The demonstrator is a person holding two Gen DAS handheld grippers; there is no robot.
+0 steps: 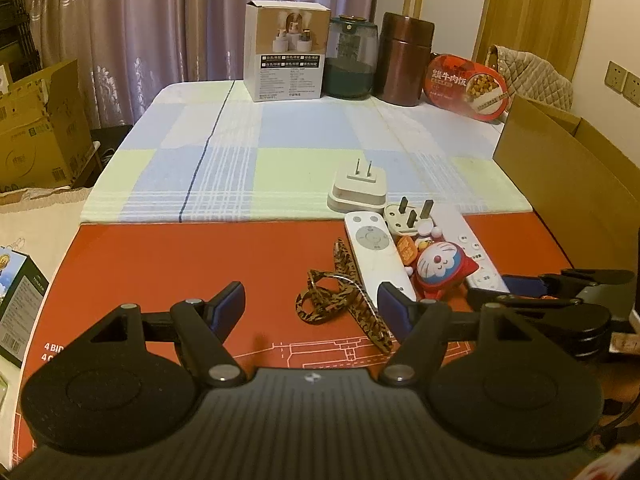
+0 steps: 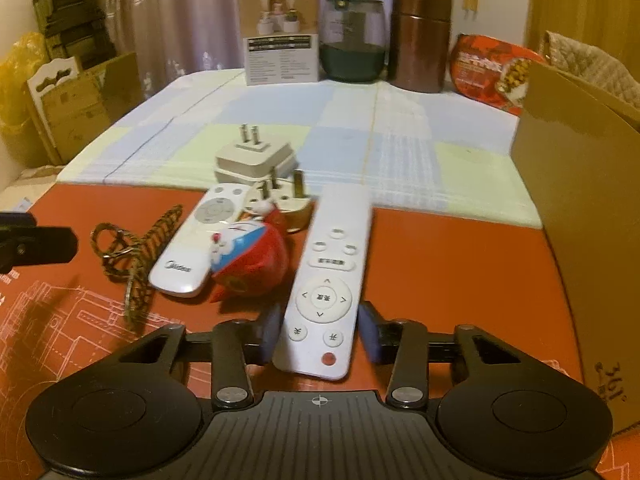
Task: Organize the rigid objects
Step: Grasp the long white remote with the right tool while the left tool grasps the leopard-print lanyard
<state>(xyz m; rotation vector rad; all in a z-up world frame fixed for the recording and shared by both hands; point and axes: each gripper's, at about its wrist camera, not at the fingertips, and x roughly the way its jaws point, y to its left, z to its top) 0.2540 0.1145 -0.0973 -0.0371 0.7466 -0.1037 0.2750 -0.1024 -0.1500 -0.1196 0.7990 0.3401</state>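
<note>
We read step as pick-up: right gripper (image 2: pixel 320 332) at bottom centre of right wrist view, pads clamped on near end of long white remote (image 2: pixel 328 280), which lies on red mat (image 2: pixel 440 264). Left gripper (image 1: pixel 310 300) lower centre of its view, jaws apart, empty, above leopard strap (image 1: pixel 340 300). Next, we judge: lift remote clear of Doraemon toy (image 2: pixel 248 256), carry toward cardboard box (image 2: pixel 580 184) at right edge. Box interior hidden; contents unknown. Glass jar (image 2: pixel 354 40), upper centre, dark fill in lower half.

A lived-in room in a home

Mauve curtains (image 1: pixel 160 32) hang across the top of the frame, cardboard boxes (image 1: pixel 40 128) pile up at left, and a checked cloth (image 1: pixel 240 140) covers the desk (image 1: pixel 160 264).
</note>
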